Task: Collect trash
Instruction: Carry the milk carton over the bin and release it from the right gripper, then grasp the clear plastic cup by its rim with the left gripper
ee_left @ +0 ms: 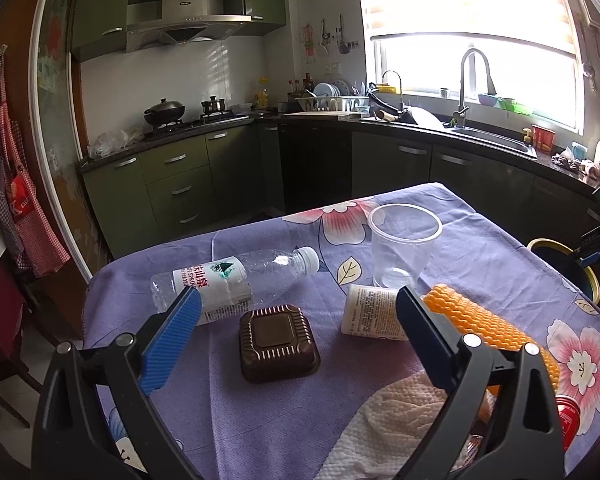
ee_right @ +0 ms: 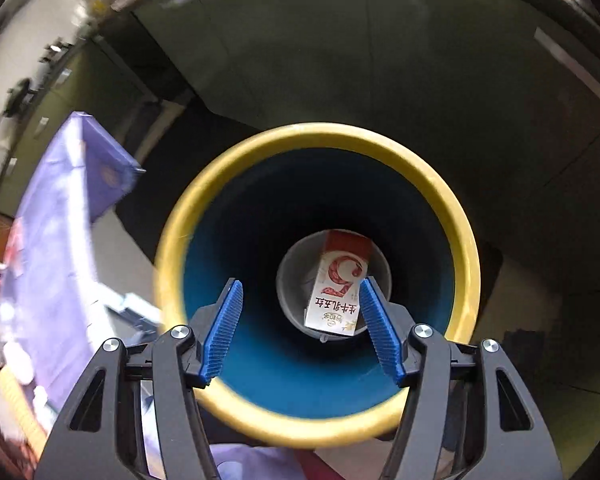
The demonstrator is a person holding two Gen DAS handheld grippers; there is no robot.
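The right gripper (ee_right: 300,328) hung open and empty over the bin (ee_right: 220,184); the carton (ee_right: 340,284) lay inside at 12 o'clock. The left gripper (ee_left: 298,320) waited open and empty above the counter (ee_left: 268,420).

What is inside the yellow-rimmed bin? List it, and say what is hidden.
Inside the bin, one red-and-white carton lies on the grey bottom. The right tongs hang open above it, empty. One blue pad covers the carton's edge; nothing else shows.
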